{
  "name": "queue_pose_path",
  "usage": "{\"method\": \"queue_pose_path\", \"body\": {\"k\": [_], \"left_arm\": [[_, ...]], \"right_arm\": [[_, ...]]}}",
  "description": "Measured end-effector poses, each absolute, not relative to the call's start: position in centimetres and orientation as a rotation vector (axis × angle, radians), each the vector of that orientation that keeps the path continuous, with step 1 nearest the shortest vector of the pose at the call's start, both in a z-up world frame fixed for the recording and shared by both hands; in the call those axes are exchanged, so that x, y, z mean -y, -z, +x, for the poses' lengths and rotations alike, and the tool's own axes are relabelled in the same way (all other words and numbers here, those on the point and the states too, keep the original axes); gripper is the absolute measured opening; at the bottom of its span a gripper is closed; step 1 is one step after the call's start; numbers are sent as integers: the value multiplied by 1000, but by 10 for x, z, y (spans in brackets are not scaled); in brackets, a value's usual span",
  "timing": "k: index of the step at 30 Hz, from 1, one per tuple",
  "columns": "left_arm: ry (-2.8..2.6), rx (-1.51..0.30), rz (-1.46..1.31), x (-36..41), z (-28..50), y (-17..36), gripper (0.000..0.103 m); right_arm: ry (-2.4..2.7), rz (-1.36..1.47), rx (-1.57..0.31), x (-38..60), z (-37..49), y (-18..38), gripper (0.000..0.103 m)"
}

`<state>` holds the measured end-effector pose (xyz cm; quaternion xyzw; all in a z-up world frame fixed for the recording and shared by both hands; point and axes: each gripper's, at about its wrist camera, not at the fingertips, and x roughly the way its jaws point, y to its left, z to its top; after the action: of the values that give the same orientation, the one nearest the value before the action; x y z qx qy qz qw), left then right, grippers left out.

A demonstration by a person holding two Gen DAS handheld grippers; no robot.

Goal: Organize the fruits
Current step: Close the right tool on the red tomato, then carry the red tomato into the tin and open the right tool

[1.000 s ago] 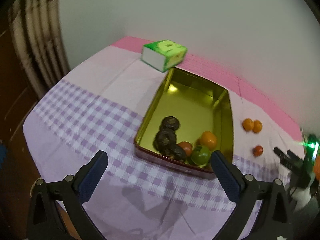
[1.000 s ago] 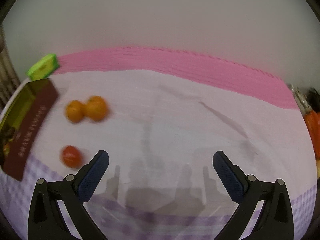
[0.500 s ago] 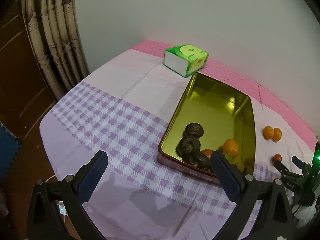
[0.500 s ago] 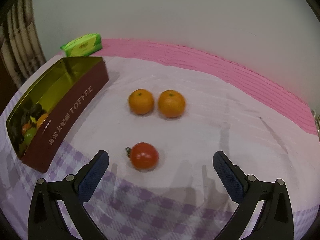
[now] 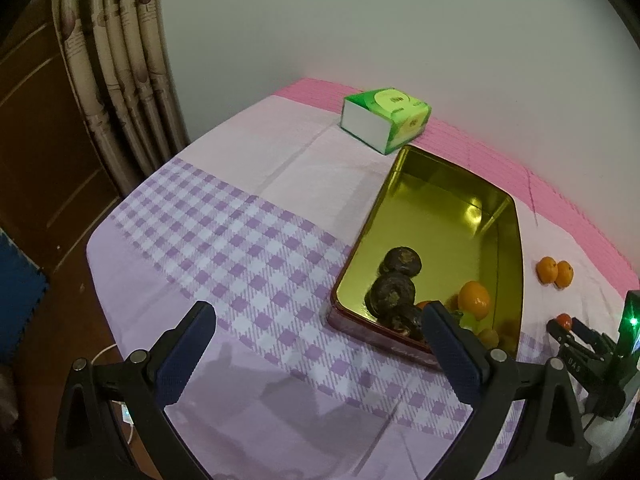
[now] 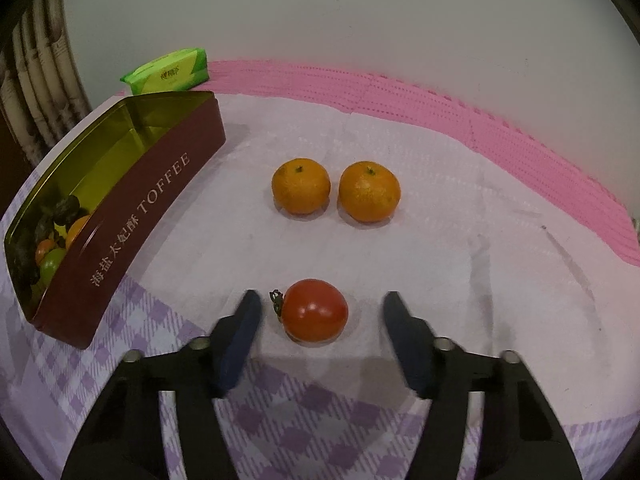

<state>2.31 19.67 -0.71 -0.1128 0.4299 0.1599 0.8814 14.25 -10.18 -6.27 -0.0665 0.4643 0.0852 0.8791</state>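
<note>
Between the right gripper's [image 6: 320, 312] closing jaws — tomato [image 6: 314, 310], pads not touching.

A home room: checked tablecloth [image 5: 248, 256], curtain [image 5: 120, 80], tissue pack [image 5: 386, 118].

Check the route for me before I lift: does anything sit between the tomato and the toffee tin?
Nothing visible does. The tomato lies between the closing right tongs; bare cloth runs to the tin. Both oranges sit farther back.
</note>
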Motion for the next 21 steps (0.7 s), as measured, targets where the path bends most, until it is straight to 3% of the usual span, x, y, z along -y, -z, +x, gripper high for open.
{"method": "queue_pose_path", "body": {"k": [4, 6, 21], "left_arm": [[-345, -893, -236, -199, 23, 7, 102], [-347, -898, -236, -199, 23, 8, 102], [-392, -901, -296, -214, 22, 11, 102]], "right_arm": [[-175, -129, -970, 102, 144, 65, 48], [-178, -130, -971, 100, 144, 64, 34], [-256, -133, -928, 74, 139, 36, 33]]}}
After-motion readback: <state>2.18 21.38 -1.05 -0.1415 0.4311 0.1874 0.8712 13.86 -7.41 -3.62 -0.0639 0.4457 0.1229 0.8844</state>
